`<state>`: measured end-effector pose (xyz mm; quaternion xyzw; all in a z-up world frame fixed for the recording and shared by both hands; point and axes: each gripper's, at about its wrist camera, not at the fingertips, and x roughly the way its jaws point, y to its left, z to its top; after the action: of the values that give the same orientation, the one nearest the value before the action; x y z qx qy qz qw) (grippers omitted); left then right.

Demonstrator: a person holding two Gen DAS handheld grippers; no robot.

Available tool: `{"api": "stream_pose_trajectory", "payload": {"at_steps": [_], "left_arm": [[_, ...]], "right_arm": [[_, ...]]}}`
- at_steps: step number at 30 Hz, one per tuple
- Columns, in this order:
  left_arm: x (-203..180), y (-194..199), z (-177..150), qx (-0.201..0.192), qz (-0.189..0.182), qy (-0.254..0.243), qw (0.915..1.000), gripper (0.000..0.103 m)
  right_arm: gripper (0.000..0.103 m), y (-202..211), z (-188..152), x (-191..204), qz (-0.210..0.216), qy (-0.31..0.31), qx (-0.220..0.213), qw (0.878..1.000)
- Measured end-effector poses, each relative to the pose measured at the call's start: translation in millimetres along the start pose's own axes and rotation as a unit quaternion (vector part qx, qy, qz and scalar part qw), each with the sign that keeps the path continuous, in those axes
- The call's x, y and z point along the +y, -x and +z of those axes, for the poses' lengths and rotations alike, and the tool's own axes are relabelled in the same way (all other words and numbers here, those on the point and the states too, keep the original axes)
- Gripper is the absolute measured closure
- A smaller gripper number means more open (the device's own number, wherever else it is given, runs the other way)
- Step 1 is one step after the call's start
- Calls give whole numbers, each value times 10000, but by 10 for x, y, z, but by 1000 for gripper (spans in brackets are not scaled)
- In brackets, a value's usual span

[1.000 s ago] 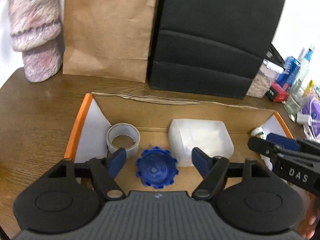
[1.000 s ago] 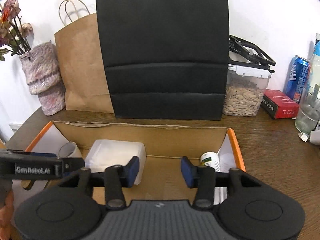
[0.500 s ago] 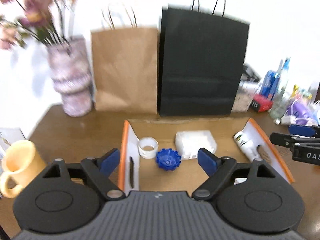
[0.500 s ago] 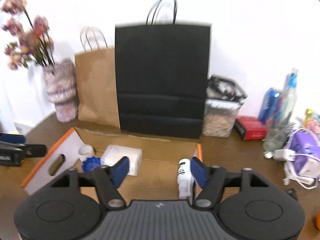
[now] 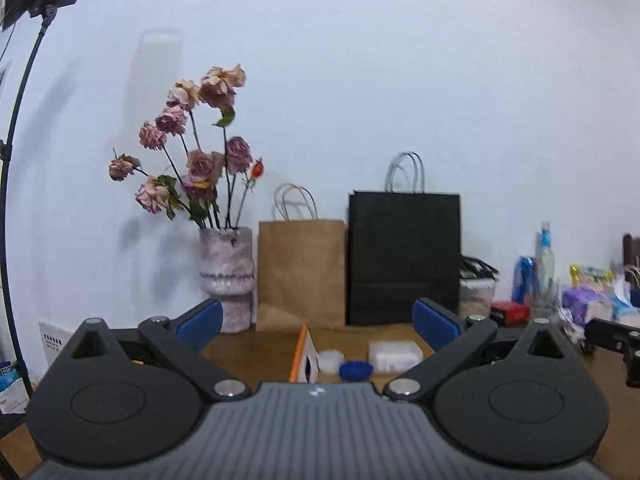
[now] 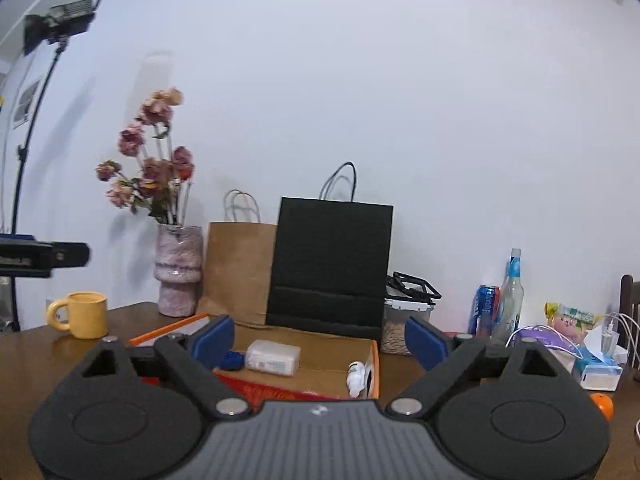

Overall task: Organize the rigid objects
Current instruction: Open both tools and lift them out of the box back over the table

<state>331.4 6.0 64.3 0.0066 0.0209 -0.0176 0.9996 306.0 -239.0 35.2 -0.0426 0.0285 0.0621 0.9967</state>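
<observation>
Through my left wrist camera, my left gripper (image 5: pixel 318 320) has its jaws spread wide with nothing between them, raised and well back from the cardboard box (image 5: pixel 301 354) that I use as my landmark. Inside the box I see 3 things: a roll of tape (image 5: pixel 330 360) nearest its orange left wall, a blue cap (image 5: pixel 355 369) just beside it, and a white plastic container (image 5: pixel 395 354) to the right of the cap. Behind the box stand a brown paper bag (image 5: pixel 301 272) and a black paper bag (image 5: pixel 404 258), with a vase of dried roses (image 5: pixel 227 276) to the left of them. Through my right wrist camera, my right gripper (image 6: pixel 319 340) is likewise spread and empty, also back from the box (image 6: pixel 374 364). Here the blue cap (image 6: pixel 232 360) and the white plastic container (image 6: pixel 273 356) lie toward the box's left end, and a small white bottle (image 6: pixel 356 374) lies on its side against the right wall. A yellow mug (image 6: pixel 84 314) stands on the table (image 6: pixel 32 352) well left of the box, and an orange object (image 6: pixel 603 406) sits far to its right. I judge the risks from here to be mostly about approach: coming down from this far back, a finger could catch the box's raised flap and shove the whole box, and the bottle, lying on its side, could roll away if I pinch it off-centre.
</observation>
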Motion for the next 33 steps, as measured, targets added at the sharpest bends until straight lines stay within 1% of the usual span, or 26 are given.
{"api": "stream_pose_trajectory", "payload": {"at_steps": [2, 4, 7, 10, 14, 16, 19, 22, 24, 26, 29, 31, 33], "left_arm": [[-39, 124, -22, 32, -16, -21, 10000, 0], [-62, 229, -39, -24, -5, -62, 10000, 0], [-86, 393, -39, -128, 10, -121, 9998, 0], [-88, 516, -75, -147, 20, -164, 9998, 0], [-99, 717, -153, -85, 197, -316, 9993, 0], [-83, 875, -205, 63, 300, -332, 9990, 0], [-15, 1189, -305, 347, 168, -210, 9990, 0], [56, 1572, -437, 482, 167, -80, 9987, 0], [109, 1815, -525, 616, 211, 93, 9978, 0], [159, 2002, -611, 734, 203, 269, 9967, 0], [184, 2060, -676, 998, 98, 234, 9947, 0], [171, 2018, -666, 1003, 119, 161, 9948, 0], [174, 1958, -654, 994, 174, 200, 9947, 0]], "right_arm": [[11, 119, -22, 39, 15, -14, 35, 10000], [11, 199, -12, 57, -5, -62, 76, 10000], [11, 320, 4, 73, 7, -116, 51, 9999], [10, 442, 10, 97, 28, -147, 15, 9999], [10, 645, -19, 160, 56, -104, 72, 9999], [10, 789, -58, 195, 78, -89, 99, 9999], [10, 1053, -140, 242, 147, -140, 241, 9995], [10, 1360, -240, 301, 261, -147, 375, 9988], [10, 1584, -327, 333, 309, -197, 517, 9980], [9, 1774, -413, 348, 316, -294, 555, 9975], [9, 1946, -541, 344, 270, -545, 714, 9956], [9, 1946, -594, 358, 266, -541, 845, 9946], [9, 1913, -613, 366, 178, -502, 873, 9948]]}}
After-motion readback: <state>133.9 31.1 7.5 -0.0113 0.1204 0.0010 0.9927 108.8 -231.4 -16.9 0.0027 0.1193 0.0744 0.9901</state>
